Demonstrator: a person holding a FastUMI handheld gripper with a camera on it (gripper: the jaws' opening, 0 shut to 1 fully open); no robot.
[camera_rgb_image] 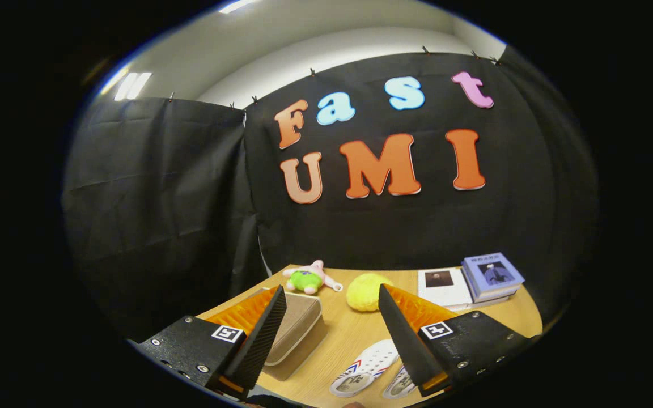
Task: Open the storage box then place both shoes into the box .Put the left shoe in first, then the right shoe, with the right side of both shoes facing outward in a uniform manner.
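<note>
Above the bench [355,340], fingers [258,340] spread wide and empty hover, storage box [295,331] closed, both shoes [366,368] waiting alongside for loading.

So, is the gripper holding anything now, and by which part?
Nothing is held. The gripper is open above the table, its fingers apart with only air between them; the box and the shoes lie untouched below.
</note>
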